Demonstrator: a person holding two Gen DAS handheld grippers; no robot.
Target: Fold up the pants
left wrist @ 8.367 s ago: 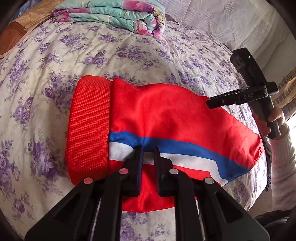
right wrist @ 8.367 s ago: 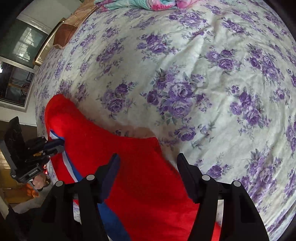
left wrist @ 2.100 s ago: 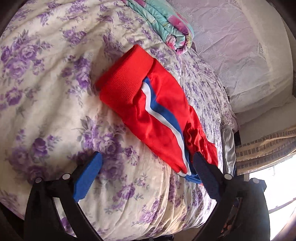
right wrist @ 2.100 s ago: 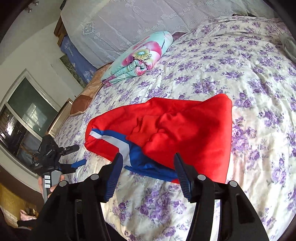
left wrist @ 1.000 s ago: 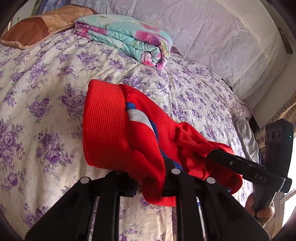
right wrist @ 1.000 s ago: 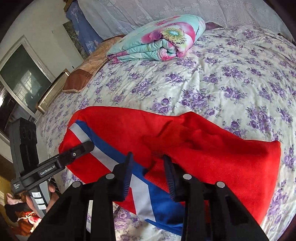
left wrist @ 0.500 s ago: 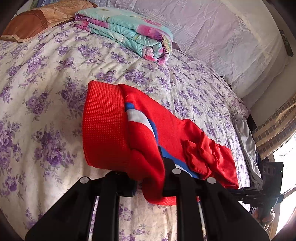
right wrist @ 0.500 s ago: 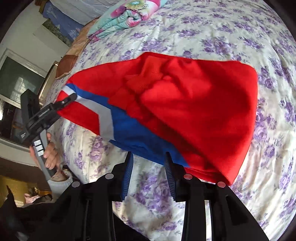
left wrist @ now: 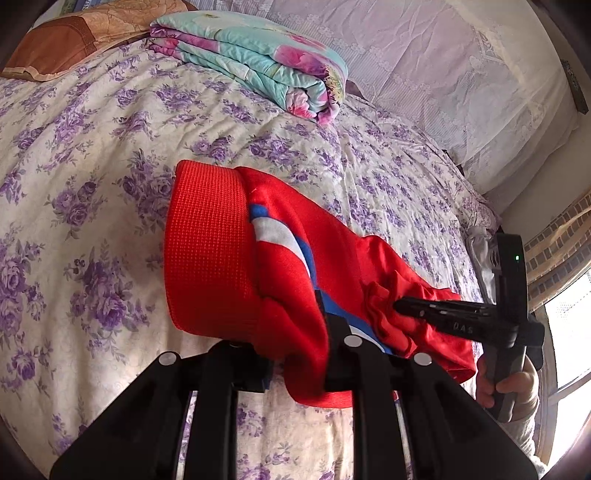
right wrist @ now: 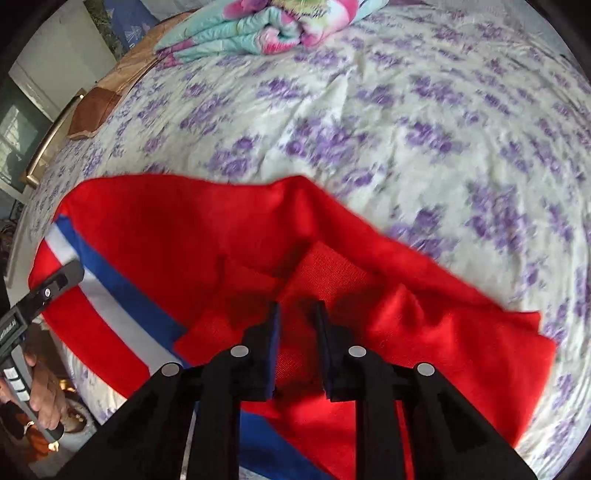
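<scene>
The red pants (left wrist: pixel 236 266) with a blue and white side stripe lie folded on the flowered bed, ribbed waistband to the left. My left gripper (left wrist: pixel 295 354) is shut on the near edge of the pants beside the waistband. In the right wrist view the pants (right wrist: pixel 184 251) spread across the lower frame. My right gripper (right wrist: pixel 297 314) has its jaws close together around a bunched red ribbed fold. The right gripper also shows in the left wrist view (left wrist: pixel 397 305), its tip in the bunched cloth. The left gripper shows at the left edge of the right wrist view (right wrist: pixel 75 271).
A folded turquoise floral quilt (left wrist: pixel 255 55) lies at the head of the bed, also in the right wrist view (right wrist: pixel 258 26). A brown pillow (left wrist: pixel 74 37) is at the far left. A white lace cover (left wrist: pixel 461 74) hangs behind. The bed edge runs near me.
My right gripper has moved back onto the pants and closed around the bunched red fold. My left gripper keeps its hold by the waistband.
</scene>
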